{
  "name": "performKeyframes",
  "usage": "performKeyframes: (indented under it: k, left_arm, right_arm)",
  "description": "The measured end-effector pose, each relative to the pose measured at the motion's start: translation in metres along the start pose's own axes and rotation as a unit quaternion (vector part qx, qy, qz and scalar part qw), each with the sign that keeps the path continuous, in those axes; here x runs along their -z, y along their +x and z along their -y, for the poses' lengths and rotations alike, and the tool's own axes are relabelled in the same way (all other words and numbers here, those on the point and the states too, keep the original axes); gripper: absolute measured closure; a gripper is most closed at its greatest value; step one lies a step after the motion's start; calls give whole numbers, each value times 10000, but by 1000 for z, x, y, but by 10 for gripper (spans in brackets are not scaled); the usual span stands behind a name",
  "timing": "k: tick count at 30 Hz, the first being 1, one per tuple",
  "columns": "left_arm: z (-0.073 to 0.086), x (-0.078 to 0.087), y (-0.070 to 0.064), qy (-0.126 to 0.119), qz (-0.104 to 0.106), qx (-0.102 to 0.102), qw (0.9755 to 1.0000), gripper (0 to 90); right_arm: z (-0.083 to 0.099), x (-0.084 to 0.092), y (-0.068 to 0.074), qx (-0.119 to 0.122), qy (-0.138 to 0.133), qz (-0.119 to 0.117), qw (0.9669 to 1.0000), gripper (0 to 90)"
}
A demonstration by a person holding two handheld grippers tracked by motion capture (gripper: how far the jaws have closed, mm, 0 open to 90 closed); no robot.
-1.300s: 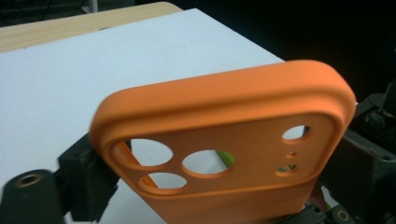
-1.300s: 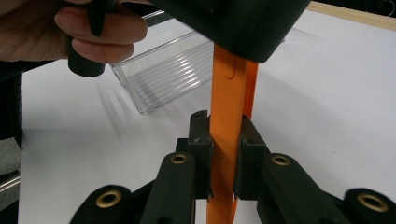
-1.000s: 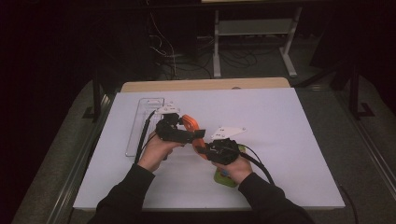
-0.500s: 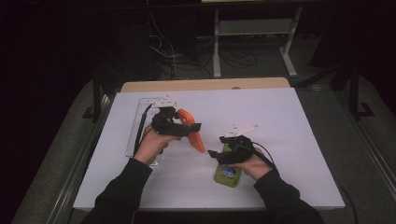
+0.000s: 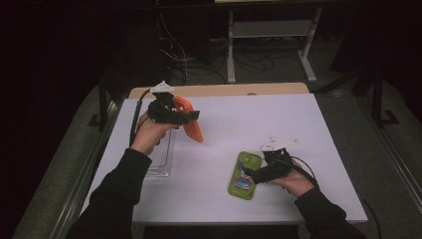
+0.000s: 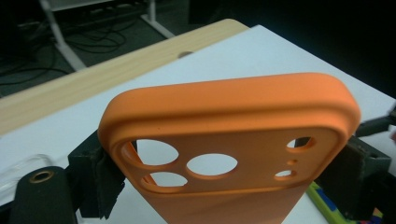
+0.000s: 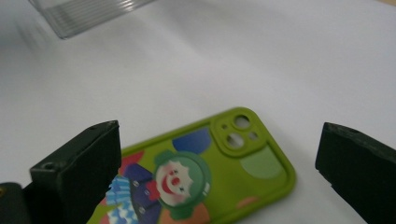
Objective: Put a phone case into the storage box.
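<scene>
An orange phone case point(image 5: 193, 127) hangs above the table's left half, with my left gripper point(image 5: 185, 115) shut on it. In the left gripper view the two pads point(image 6: 95, 179) press the long sides of the orange case point(image 6: 229, 107), whose camera cut-outs face me. A green phone case point(image 5: 240, 183) with a clown picture lies flat on the white table point(image 5: 278, 124). My right gripper point(image 5: 253, 175) hovers at its right edge. The right jaws have just been opening and stand wide in the right gripper view, gripper point(image 7: 217, 170), with the green case point(image 7: 261, 163) lying below them, untouched.
A clear plastic tray point(image 5: 161, 157) lies along the table's left edge and shows at the top of the right gripper view, tray point(image 7: 88, 14). A wooden strip point(image 5: 224, 90) borders the table's far side. Behind it stand a metal rack point(image 5: 271, 30) and cables on the dark floor.
The hands have parted from the table's middle. The left gripper carried the orange case up and to the back left. The right gripper let go of the green case, opened and drew right.
</scene>
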State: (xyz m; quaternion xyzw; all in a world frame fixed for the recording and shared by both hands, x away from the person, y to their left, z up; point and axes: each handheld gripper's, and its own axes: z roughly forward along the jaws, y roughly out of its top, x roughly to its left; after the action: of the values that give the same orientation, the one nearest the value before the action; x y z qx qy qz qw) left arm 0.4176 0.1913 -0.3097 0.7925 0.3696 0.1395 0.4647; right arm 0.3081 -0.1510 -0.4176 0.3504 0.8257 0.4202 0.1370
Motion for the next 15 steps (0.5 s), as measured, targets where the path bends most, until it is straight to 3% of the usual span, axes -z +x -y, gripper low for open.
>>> performKeyframes:
  k: [10, 15]
  left_arm:
    - [-20, 16, 24, 144, -628, -30, 9979, 136]
    - [-27, 18, 38, 285, -966, 14, 9949, 137]
  right_arm:
    - [24, 17, -9, -81, 74, 82, 9999, 0]
    - [37, 24, -13, -163, 130, 148, 9997, 0]
